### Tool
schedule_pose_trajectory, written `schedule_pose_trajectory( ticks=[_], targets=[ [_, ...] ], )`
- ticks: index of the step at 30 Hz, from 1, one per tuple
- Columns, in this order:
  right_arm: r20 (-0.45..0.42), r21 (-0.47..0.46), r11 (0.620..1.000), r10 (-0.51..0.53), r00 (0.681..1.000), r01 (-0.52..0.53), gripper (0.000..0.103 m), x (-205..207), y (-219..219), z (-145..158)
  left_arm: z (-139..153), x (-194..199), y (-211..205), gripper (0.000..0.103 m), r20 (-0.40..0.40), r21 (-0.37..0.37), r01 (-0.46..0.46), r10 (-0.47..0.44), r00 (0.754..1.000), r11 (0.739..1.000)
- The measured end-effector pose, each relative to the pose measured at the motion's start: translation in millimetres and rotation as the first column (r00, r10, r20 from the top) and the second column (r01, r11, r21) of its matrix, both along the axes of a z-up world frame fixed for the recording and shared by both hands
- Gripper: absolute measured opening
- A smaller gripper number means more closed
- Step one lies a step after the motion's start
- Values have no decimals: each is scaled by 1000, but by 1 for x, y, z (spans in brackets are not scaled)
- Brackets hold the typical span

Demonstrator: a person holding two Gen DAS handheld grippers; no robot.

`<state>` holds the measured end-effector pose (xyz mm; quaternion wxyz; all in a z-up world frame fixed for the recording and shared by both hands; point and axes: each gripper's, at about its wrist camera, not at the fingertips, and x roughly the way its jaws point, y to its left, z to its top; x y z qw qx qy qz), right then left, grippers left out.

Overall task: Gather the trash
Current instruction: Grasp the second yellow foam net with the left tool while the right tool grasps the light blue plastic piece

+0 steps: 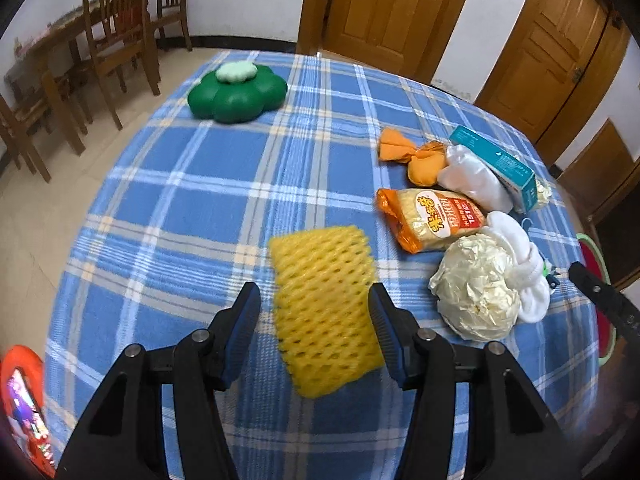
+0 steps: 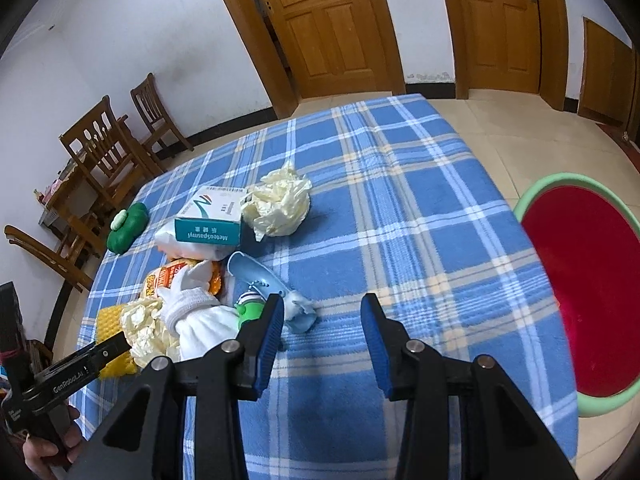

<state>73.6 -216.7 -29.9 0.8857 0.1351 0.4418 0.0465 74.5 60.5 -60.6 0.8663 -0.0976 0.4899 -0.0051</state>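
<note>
A yellow foam fruit net [image 1: 326, 308] lies on the blue plaid table between the fingers of my open left gripper [image 1: 314, 312], which straddles it without closing. To its right lie a crumpled paper ball [image 1: 476, 288], an orange snack packet [image 1: 432, 218], an orange wrapper [image 1: 408, 152], a white bag [image 1: 472, 178] and a teal medicine box [image 1: 496, 162]. My right gripper [image 2: 322, 320] is open and empty above bare cloth. In its view I see the teal box [image 2: 210, 220], a second crumpled paper [image 2: 280, 204], a white sock [image 2: 196, 312] and a pale blue spoon-like item [image 2: 264, 280].
A red basin with a green rim [image 2: 580, 280] stands on the floor off the table's right edge. A green flower-shaped container [image 1: 236, 94] sits at the table's far left. Wooden chairs [image 1: 116, 36] and another table stand by the left wall. Wooden doors are behind.
</note>
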Motion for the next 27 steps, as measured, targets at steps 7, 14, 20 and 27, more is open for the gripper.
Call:
schedule_pose_trajectory(
  ticks=[7, 14, 20, 27],
  targets=[
    [-40, -29, 999, -14, 999, 13, 43, 12, 16, -8, -3, 3, -5, 57, 41, -2, 72, -72, 997, 997],
    [-46, -126, 991, -49, 998, 42, 23, 12, 35, -12, -3, 7, -11, 43, 95, 13, 157, -158, 983, 988],
    [-41, -125, 989, -79, 996, 74, 21, 10, 35, -12, -3, 13, -11, 26, 109, -4, 209, -207, 972, 978],
    [-6, -121, 987, -105, 994, 104, 21, -2, 28, -2, -5, 16, -10, 13, 114, -57, 207, -200, 973, 977]
  ],
)
